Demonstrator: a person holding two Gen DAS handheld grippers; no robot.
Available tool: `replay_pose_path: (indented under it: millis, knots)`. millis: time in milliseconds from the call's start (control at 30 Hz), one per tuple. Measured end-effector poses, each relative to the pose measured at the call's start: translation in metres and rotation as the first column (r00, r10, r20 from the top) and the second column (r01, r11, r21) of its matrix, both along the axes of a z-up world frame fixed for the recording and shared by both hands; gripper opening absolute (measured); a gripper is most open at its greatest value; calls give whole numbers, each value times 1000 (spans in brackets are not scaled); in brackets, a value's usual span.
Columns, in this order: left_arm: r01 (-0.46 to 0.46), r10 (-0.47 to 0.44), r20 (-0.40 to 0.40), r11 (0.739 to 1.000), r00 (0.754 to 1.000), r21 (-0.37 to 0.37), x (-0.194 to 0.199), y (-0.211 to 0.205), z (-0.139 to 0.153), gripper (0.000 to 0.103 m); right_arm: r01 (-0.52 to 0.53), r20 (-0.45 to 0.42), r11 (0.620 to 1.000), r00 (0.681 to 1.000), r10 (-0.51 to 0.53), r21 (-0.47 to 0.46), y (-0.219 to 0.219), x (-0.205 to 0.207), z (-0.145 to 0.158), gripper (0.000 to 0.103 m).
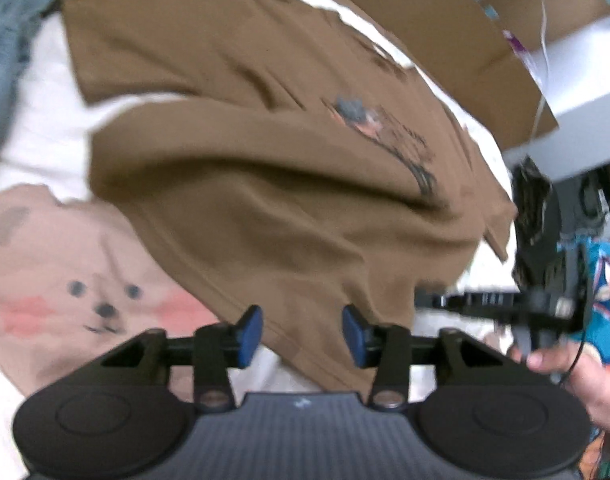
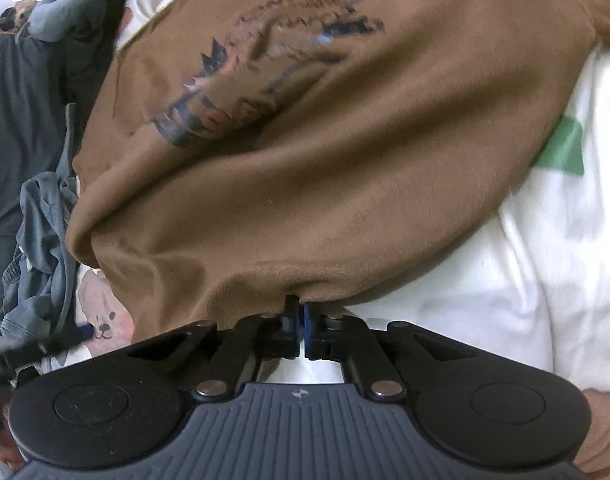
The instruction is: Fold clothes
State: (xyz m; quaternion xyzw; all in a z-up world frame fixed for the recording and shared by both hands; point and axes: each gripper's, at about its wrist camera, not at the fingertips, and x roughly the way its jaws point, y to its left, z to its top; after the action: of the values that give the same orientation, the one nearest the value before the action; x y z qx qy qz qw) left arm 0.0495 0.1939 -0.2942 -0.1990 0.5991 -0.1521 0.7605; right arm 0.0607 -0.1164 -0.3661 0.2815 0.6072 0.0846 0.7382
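Observation:
A brown T-shirt [image 1: 265, 184] with a dark printed graphic lies rumpled on a white bed sheet [image 1: 45, 120], its lower part doubled over. My left gripper [image 1: 303, 334] is open, its blue pads on either side of the shirt's hem, not clamped. My right gripper [image 2: 301, 320] is shut on the edge of the brown T-shirt [image 2: 325, 168] and bunches the cloth at its tips. The right gripper also shows at the right edge of the left wrist view [image 1: 505, 304], held by a hand.
The sheet carries a pink bear-face print [image 1: 101, 308] and a green patch [image 2: 565, 148]. A heap of grey and blue clothes [image 2: 41, 216] lies to the left. Cardboard [image 1: 445, 32] and shelving stand beyond the bed.

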Motion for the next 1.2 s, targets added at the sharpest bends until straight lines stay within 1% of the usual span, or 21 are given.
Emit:
replay_pose_path:
  millis: [100,200,267,400,467,567,733,800,833,867,900,933,967,1100,1133,1167,1200]
  knots:
    - [26,-26,-14,1000,1000,-10,-5,-14,-5,59,7,50,1000,999,-7,6,-1,8,15,0]
    - [45,-47,-62,998,997,-37,-10,-27,-16,62,5,88,1000,996,-6,8,0,17,27,0]
    - [61,-65,-95,997,993,-45,-16,-38,-24,74,6,108,1000,994,-6,9,1,22,32,0]
    - [61,-69,-126,996,990,-64,-25,-56,-39,77,9,140,1000,990,-10,7,1,33,41,0]
    - [45,-54,-130,996,990,-71,-26,-63,-46,82,12,147,1000,989,-13,5,2,38,44,0]
    - [29,-40,-139,996,989,-82,-27,-74,-54,82,12,155,1000,988,-12,-1,2,39,47,0]
    - [-2,-6,-101,997,995,-80,-23,-85,-57,82,17,148,1000,989,-17,2,1,38,45,0]
    - [-10,4,-79,997,997,-79,-18,-90,-56,78,20,146,1000,989,-21,9,1,38,44,0]
    - [-14,9,-68,997,998,-78,-15,-92,-56,69,19,147,1000,989,-21,14,0,39,44,0]
    - [-18,13,-57,997,998,-77,-13,-95,-56,50,19,149,1000,989,-21,19,0,39,45,0]
    - [-23,18,-55,996,998,-81,-10,-96,-56,39,17,151,1000,988,-21,25,0,39,46,1]
    - [-29,24,-64,995,998,-92,-7,-95,-56,14,17,151,999,988,-21,32,-1,40,46,2]
    - [-40,32,-70,993,997,-112,-5,-94,-55,6,18,153,999,988,-23,35,-3,40,48,3]
    - [-79,74,-30,969,997,-234,8,-80,-34,6,36,168,998,985,-43,44,-14,33,57,4]
    - [-90,86,-25,962,996,-258,12,-75,-27,6,47,171,998,984,-54,46,-19,31,58,11]
    - [-100,97,-24,954,995,-283,17,-70,-21,6,58,174,997,983,-66,47,-23,28,60,21]
    - [-111,108,-27,947,994,-303,23,-65,-17,6,70,177,996,981,-77,48,-27,25,61,27]
